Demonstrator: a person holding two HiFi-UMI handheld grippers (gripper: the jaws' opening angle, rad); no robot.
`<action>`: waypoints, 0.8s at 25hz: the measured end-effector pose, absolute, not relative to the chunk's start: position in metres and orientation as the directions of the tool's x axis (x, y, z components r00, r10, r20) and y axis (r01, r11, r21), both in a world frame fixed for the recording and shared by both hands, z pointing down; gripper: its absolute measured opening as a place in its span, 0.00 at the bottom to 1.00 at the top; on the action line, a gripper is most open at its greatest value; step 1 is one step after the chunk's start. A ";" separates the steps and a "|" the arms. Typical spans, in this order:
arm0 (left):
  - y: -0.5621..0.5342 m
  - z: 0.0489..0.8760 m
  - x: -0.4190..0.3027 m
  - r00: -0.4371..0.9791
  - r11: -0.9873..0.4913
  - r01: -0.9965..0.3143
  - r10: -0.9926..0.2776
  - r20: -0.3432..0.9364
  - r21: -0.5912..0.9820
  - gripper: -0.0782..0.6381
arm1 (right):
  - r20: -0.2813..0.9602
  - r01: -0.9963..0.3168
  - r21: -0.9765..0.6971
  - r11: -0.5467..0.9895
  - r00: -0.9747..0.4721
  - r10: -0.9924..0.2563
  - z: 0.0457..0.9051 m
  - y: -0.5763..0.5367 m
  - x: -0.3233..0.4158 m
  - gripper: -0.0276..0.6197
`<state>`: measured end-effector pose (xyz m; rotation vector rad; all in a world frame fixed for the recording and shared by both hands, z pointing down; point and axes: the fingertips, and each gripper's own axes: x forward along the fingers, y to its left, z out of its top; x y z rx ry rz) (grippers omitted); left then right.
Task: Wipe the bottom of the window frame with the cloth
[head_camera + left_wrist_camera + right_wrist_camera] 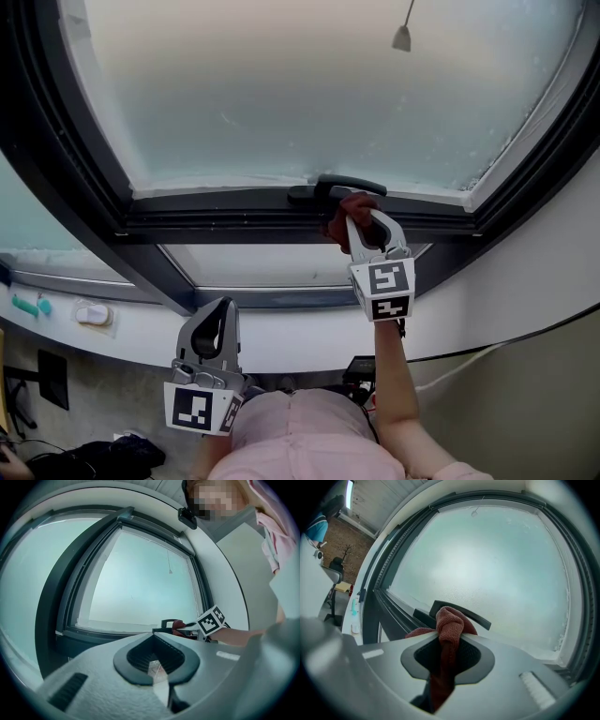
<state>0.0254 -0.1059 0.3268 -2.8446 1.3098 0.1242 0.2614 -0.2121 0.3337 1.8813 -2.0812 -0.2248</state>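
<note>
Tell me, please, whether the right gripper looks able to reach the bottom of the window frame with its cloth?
Probably yes: the right gripper, shut on the red cloth, sits at the bottom frame rail with nothing between them. Only the window handle just above crowds it.

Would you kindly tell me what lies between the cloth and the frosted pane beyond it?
The dark window handle lies there, right behind the cloth and before the frosted pane; the right gripper view shows it.
</note>
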 end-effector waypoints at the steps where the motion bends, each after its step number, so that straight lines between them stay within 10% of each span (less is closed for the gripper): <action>1: -0.105 0.326 0.026 0.647 -0.650 -0.759 -0.758 -0.076 0.026 0.10 | 0.134 -0.938 0.327 0.117 -0.077 -0.988 0.334 -0.212 0.262 0.15; 20: -0.093 0.330 0.038 0.645 -0.648 -0.761 -0.760 -0.073 0.024 0.10 | 0.126 -0.962 0.272 0.023 0.012 -0.992 0.336 -0.196 0.331 0.15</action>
